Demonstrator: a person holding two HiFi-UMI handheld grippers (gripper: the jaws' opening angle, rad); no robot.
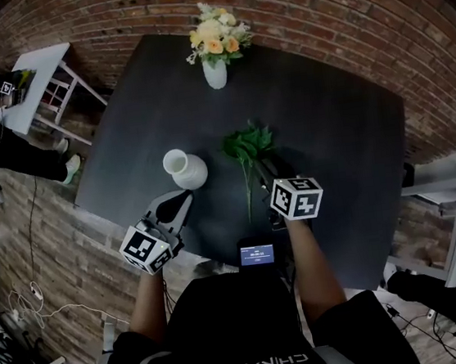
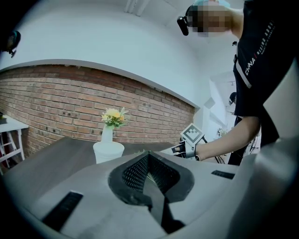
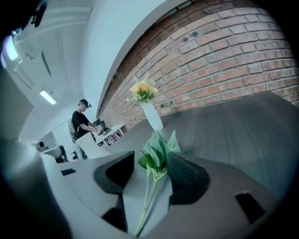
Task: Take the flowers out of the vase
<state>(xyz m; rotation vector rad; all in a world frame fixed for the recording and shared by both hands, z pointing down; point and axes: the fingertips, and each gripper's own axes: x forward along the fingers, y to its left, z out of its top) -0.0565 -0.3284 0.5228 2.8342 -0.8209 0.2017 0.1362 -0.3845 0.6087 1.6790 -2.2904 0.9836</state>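
Observation:
A green leafy bunch [image 1: 246,144] lies flat on the dark table [image 1: 330,140], its thin stem pointing toward me. In the right gripper view the bunch [image 3: 158,151] lies between the jaws. My right gripper [image 1: 270,172] [image 3: 152,164] stands open over the stem, and its pads do not press on it. An empty white vase [image 1: 185,170] [image 2: 108,151] stands left of the bunch. My left gripper [image 1: 181,199] [image 2: 148,158] is shut on nothing, just short of that vase. A second white vase [image 1: 215,73] with yellow flowers [image 1: 215,35] stands at the far edge.
A brick wall [image 1: 330,8] runs behind and around the table. At the far left a white side table [image 1: 34,77] stands, and a person [image 3: 83,123] is by it. A small screen [image 1: 256,254] sits at my chest, over the table's near edge.

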